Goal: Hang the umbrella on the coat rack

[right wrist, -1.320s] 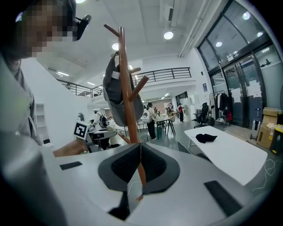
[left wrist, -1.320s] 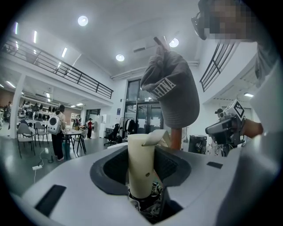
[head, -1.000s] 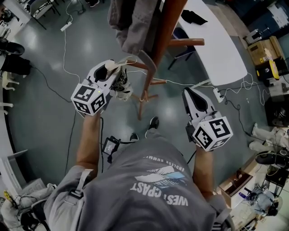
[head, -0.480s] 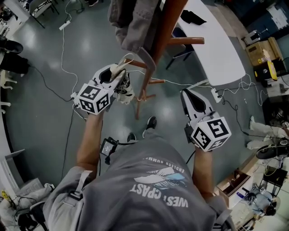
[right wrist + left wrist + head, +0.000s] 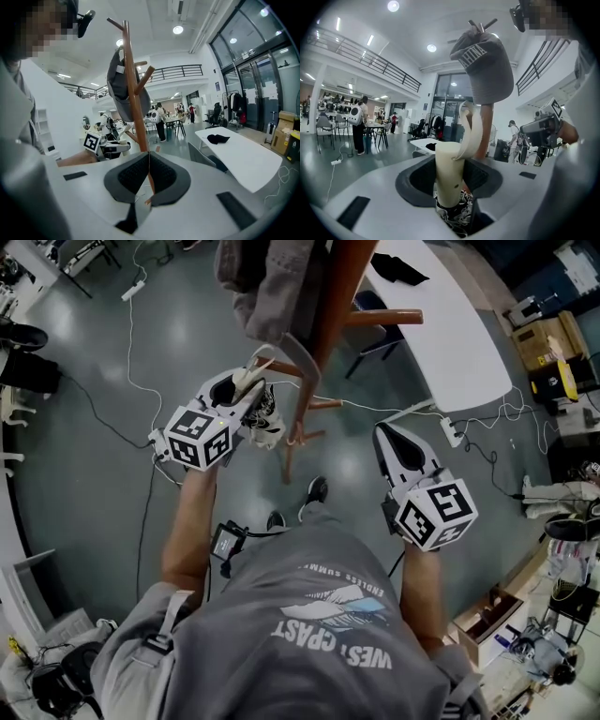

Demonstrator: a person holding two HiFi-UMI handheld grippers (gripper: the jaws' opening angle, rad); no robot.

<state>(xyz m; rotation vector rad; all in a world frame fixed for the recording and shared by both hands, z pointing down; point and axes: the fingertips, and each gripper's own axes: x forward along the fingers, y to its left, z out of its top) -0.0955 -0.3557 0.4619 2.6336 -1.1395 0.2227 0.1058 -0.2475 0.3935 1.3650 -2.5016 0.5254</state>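
At ten o'clock from the body, close beside the coat rack (image 5: 323, 324): folded umbrella (image 5: 262, 420) pinched by its cream handle between the jaws of the left gripper (image 5: 242, 395), strap loop (image 5: 471, 124) uppermost. Best done by keeping that pinch firm, lifting the loop over the tip of the nearest peg (image 5: 281, 372), then lowering until seated before letting go. At three o'clock, right gripper (image 5: 398, 448), jaws pressed together on nothing. Against one second ago: left gripper carried slightly up and toward the rack, marker cube turned; right gripper almost unmoved.
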